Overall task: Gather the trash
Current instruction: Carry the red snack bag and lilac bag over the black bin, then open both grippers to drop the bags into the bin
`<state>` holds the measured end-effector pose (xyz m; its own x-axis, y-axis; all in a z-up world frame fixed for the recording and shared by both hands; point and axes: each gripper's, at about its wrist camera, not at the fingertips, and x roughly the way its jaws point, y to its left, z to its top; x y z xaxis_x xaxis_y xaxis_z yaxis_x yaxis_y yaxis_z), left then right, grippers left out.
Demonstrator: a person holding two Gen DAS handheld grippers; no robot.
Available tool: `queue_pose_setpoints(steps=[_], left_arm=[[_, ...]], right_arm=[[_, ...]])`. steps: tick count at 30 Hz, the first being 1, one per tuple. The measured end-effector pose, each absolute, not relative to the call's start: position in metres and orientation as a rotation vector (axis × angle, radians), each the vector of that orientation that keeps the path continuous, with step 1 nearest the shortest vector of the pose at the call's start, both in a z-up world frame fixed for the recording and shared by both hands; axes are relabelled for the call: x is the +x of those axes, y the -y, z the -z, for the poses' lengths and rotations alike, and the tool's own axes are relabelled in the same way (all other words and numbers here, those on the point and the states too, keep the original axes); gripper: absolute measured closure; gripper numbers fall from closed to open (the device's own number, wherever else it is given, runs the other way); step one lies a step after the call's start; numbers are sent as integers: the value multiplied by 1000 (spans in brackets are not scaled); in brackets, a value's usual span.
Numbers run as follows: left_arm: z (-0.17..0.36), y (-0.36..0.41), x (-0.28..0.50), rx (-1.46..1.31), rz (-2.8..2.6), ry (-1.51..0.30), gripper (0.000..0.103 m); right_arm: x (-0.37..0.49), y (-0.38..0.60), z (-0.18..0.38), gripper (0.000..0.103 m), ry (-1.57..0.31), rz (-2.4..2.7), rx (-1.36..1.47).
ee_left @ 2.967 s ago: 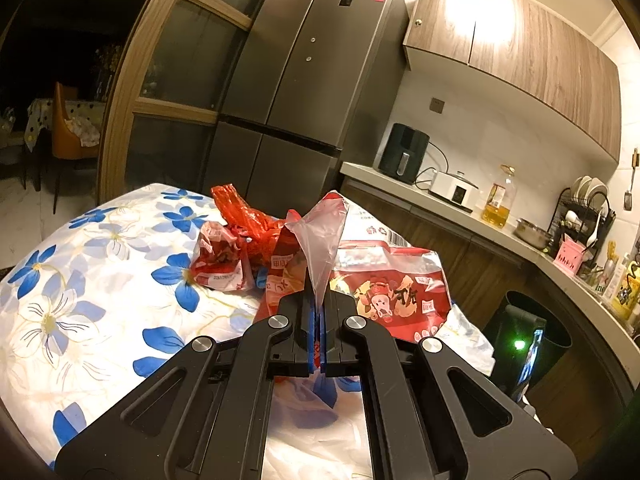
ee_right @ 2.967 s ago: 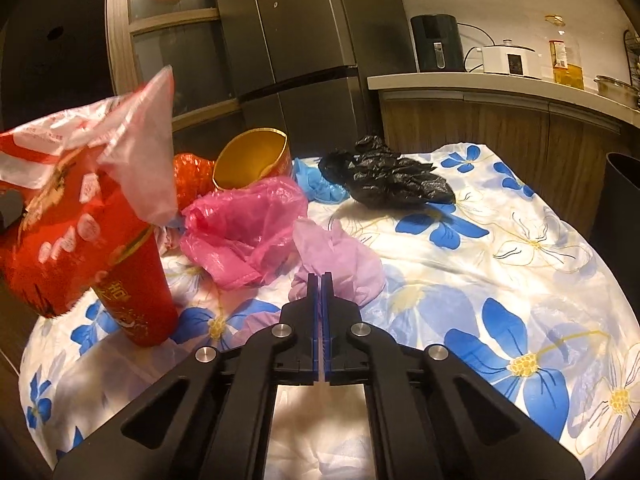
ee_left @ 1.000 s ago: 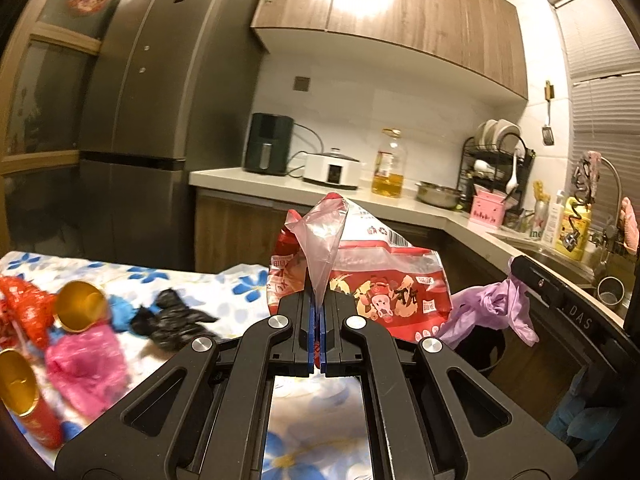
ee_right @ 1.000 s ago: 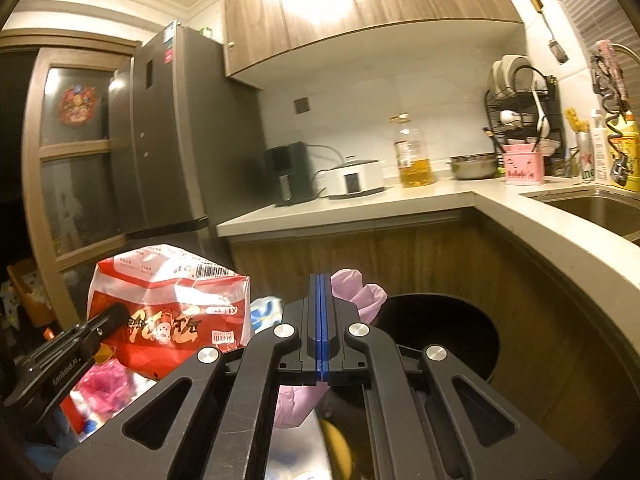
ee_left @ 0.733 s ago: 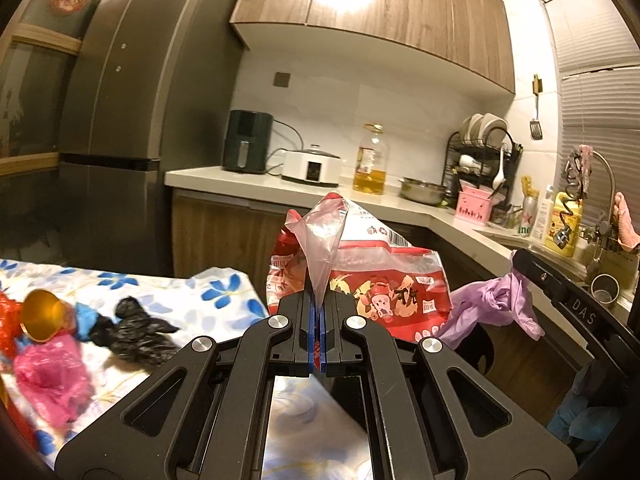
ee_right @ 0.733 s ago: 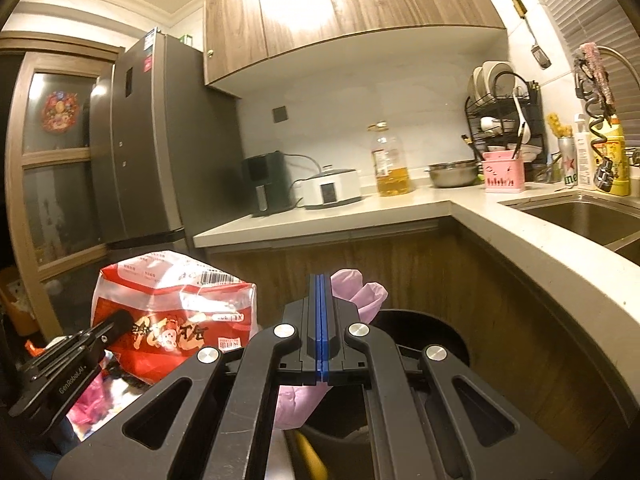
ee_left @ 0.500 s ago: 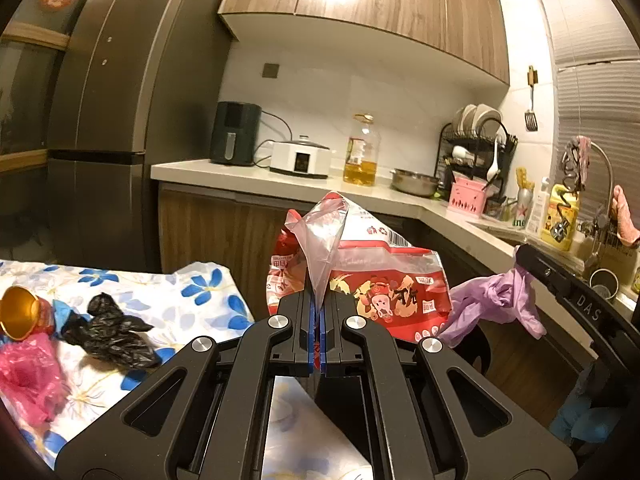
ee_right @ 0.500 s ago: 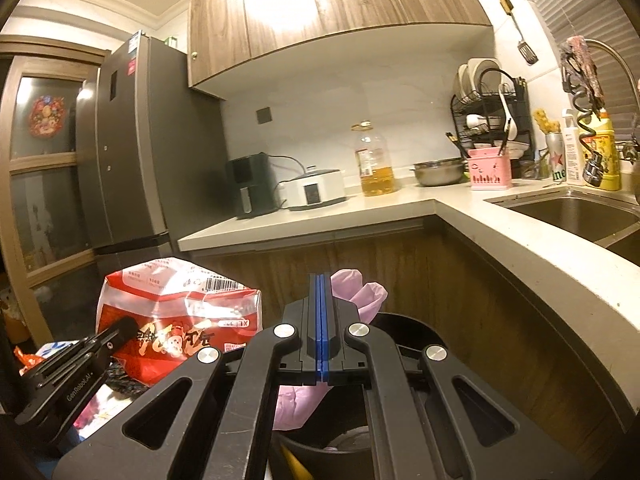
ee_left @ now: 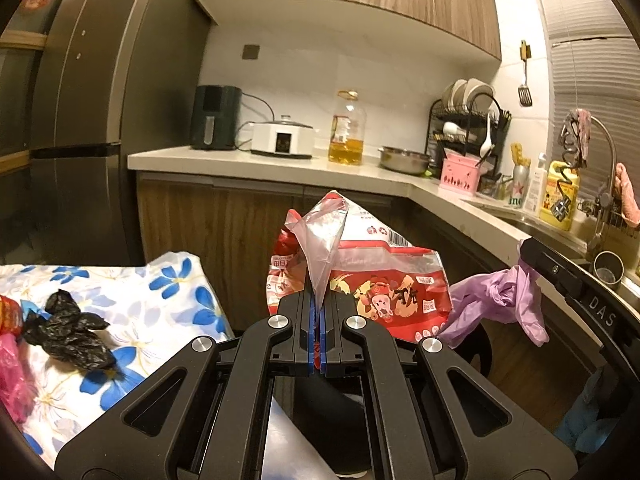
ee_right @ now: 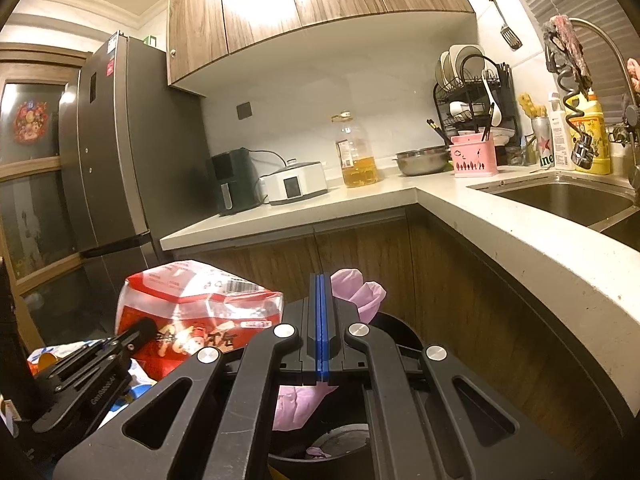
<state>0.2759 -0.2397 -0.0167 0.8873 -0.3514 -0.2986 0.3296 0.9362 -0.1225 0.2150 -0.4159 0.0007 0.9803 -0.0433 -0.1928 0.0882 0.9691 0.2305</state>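
1. The refrigerator (ee_right: 108, 152) shows with its wood-framed glass door neighbour only in the right wrist view; the left wrist view cuts it at the frame edge.
2. The worktop (ee_right: 480, 216) wraps the corner; only the right wrist view looks into the steel sink (ee_right: 568, 200).
3. The flowered tablecloth (ee_left: 168, 300) lies at lower left in the left wrist view alone, with a crumpled black bag (ee_left: 66, 336) and a pink bag (ee_left: 12, 376) on it.
4. The black trash bin (ee_right: 360, 444) sits directly under both tools; the right wrist view looks down into it, where some scraps lie, too dim to name.
5. The red snack bag (ee_left: 384, 284) hangs above the bin's near side, its clear corner pinched in the closed left gripper (ee_left: 318, 320).
6. The purple glove (ee_right: 362, 290) hangs over the bin mouth, clamped in the closed right gripper (ee_right: 322, 320); the left wrist view shows it whole (ee_left: 496, 304), dangling from the tool's tip.
7. Each view catches the other tool from the side: the left gripper appears at lower left in the right wrist view.
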Motion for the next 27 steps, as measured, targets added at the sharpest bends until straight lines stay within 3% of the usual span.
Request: queue_pose_setpoints(steps=[14, 15, 16, 17, 19, 21, 27], left_arm=[[33, 256, 296, -52, 379, -378, 102], [34, 257, 296, -52, 383, -380, 101], [34, 258, 297, -49, 383, -382, 101], [35, 259, 297, -44, 383, -385, 97], [37, 259, 299, -43, 386, -393, 86], [39, 259, 299, -51, 386, -396, 62], [40, 259, 296, -47, 382, -391, 44]], right_arm=[[232, 421, 13, 102, -224, 58, 264], [233, 421, 13, 101, -228, 58, 264], [234, 421, 14, 94, -226, 51, 267], [234, 420, 14, 80, -227, 44, 269], [232, 421, 15, 67, -221, 50, 273], [231, 422, 14, 67, -222, 53, 277], [228, 425, 15, 65, -233, 69, 295]])
